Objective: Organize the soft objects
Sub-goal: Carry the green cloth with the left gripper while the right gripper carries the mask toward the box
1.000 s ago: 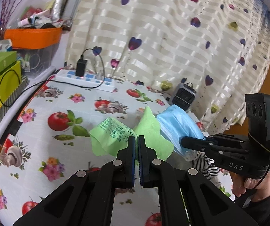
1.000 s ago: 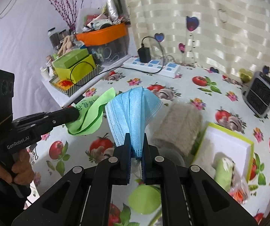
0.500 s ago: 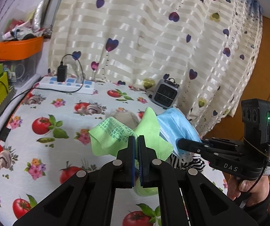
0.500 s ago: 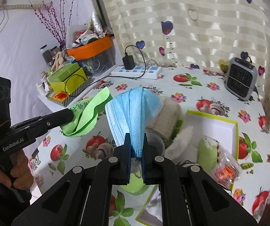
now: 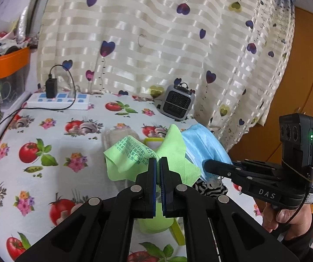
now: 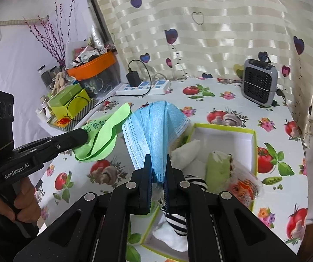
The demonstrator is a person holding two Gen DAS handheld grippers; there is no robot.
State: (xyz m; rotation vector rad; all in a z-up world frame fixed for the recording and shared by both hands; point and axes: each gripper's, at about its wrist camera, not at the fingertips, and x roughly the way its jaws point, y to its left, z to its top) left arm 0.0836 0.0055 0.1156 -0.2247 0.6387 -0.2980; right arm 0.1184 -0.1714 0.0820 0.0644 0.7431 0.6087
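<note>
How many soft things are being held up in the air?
2. The green cloth is pinched in the left gripper, and the blue face mask in the right gripper.

Cloth (image 6: 104,135) left of mask (image 6: 156,135); box (image 6: 224,133) behind.

"DAS", "GenRobot.AI" on tongs (image 5: 208,166)
</note>
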